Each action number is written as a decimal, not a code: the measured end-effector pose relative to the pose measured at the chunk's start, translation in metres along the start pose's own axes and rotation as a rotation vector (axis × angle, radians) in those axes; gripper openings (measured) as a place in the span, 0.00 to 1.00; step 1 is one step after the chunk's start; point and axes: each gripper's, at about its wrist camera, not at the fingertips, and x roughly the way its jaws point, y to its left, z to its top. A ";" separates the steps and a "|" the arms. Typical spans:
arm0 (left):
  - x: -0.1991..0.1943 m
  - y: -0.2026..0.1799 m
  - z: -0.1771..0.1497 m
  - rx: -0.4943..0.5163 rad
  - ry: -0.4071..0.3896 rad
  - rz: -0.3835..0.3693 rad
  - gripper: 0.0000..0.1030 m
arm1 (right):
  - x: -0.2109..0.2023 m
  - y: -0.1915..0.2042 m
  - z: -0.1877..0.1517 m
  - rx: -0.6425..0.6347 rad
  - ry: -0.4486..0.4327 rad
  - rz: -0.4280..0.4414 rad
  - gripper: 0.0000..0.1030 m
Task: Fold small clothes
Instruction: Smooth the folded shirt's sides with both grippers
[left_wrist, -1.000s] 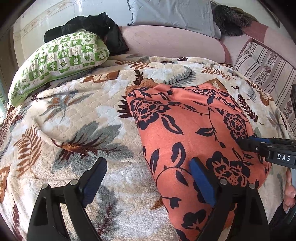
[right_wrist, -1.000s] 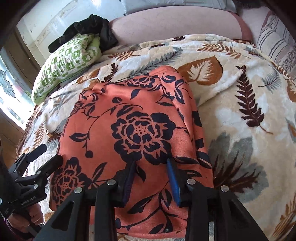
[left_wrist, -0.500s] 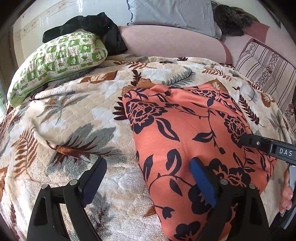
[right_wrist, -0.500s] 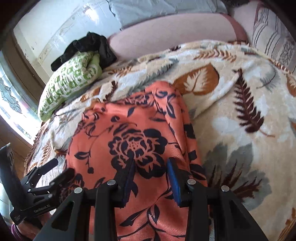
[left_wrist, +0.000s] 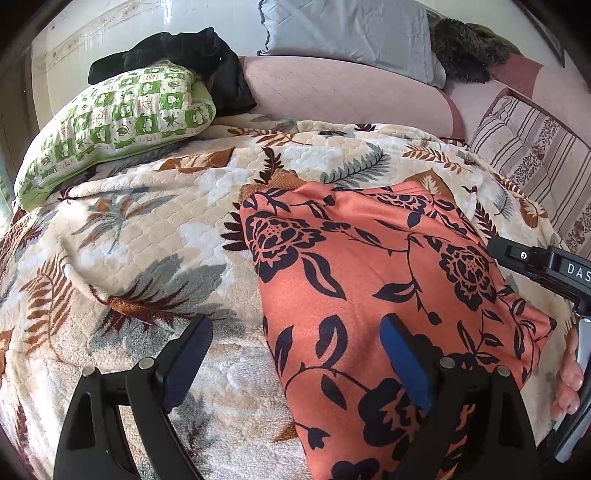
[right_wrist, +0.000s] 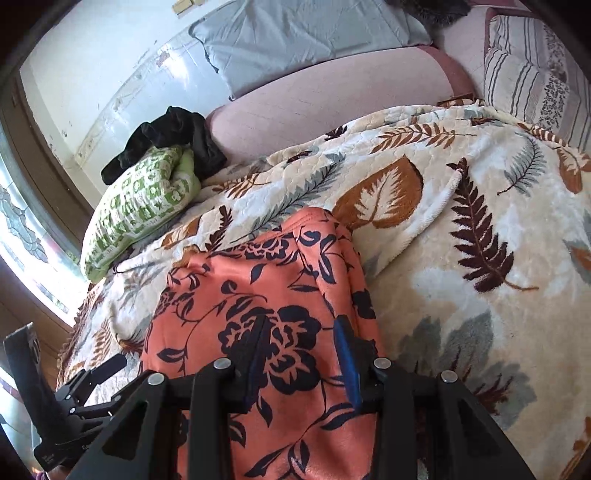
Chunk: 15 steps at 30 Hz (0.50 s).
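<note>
An orange garment with a black flower print (left_wrist: 373, 280) lies folded flat on the leaf-patterned blanket (left_wrist: 147, 236); it also shows in the right wrist view (right_wrist: 273, 317). My left gripper (left_wrist: 295, 354) is open and empty, hovering over the garment's near left edge, one finger over the blanket and one over the cloth. My right gripper (right_wrist: 301, 350) is open with a narrower gap, held above the garment's near right part, holding nothing. The right gripper's body shows at the right edge of the left wrist view (left_wrist: 546, 266).
A green-and-white pillow (left_wrist: 110, 125) with a black garment (left_wrist: 192, 51) on it lies at the back left. A pink bolster (left_wrist: 347, 92), a grey pillow (left_wrist: 351, 33) and a striped cushion (left_wrist: 532, 147) line the back. A window (right_wrist: 22, 236) is at left.
Both grippers have drawn back and lifted away from the garment, and the right one has tilted up. The garment lies still. Neither jaw opening has changed.
</note>
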 end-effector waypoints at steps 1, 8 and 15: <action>0.001 -0.002 0.002 0.005 -0.007 0.001 0.89 | 0.003 -0.001 0.003 0.014 0.001 0.014 0.38; 0.027 -0.003 0.020 -0.020 0.048 0.031 0.90 | 0.041 0.003 0.008 0.051 0.110 0.055 0.44; 0.033 0.002 0.015 -0.078 0.089 -0.019 0.93 | 0.032 0.008 0.006 0.041 0.120 0.050 0.50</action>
